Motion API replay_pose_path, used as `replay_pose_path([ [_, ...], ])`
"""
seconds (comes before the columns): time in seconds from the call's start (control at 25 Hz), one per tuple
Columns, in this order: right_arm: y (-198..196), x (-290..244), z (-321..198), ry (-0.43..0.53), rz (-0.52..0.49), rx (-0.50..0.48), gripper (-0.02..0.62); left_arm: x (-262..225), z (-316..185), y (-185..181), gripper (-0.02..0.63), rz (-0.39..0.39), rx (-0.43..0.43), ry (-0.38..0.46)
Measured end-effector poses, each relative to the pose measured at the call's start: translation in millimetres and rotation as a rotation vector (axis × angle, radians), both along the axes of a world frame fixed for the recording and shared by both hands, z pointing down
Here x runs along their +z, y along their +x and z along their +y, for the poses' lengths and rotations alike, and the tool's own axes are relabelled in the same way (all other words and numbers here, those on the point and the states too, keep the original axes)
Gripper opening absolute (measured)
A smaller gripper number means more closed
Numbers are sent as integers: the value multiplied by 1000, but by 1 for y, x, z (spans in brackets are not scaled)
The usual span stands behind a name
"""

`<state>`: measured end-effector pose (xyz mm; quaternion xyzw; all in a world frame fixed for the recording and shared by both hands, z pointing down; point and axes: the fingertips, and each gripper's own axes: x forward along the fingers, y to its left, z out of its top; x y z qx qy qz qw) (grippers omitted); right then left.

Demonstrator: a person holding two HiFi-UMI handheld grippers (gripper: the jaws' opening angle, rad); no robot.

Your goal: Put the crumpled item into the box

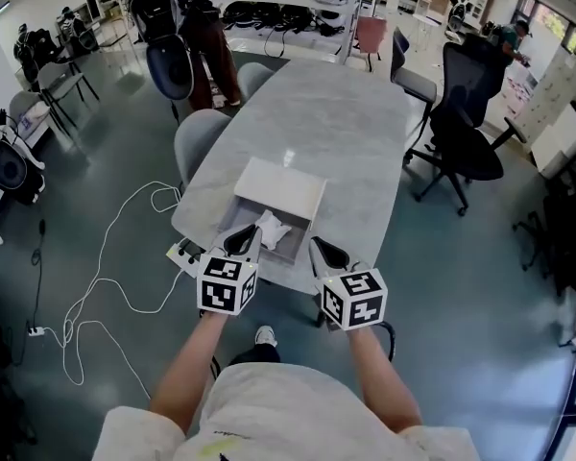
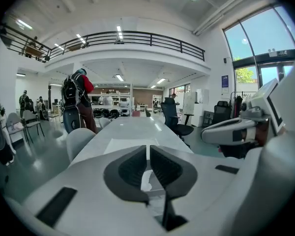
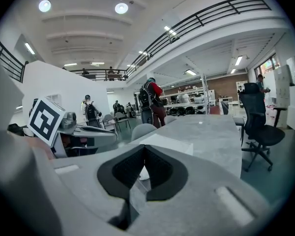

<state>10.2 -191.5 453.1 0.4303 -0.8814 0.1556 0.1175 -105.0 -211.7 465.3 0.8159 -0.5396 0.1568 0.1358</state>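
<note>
Both the left gripper [image 2: 147, 149] and right gripper [image 3: 144, 148] are closed, empty, by the box [image 1: 279, 190].

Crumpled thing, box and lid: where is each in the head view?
Crumpled item [image 1: 272, 227]: head view, middle of the white wad.
Box [image 1: 288, 254]: head view, its near rim.
Lid [image 1: 279, 188]: head view, middle of its flat top.

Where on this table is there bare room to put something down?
Bare: the table from the lid to its far end, plus a strip right of the box. Crowded: the near edge, with box, crumpled item and power strip.
</note>
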Motion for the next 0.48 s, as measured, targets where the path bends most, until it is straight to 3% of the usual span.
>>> replay_pose_path([
  [0.48,-2,-9,25,38,1,-23,5,-11,35,-7,18,30,-51,38],
])
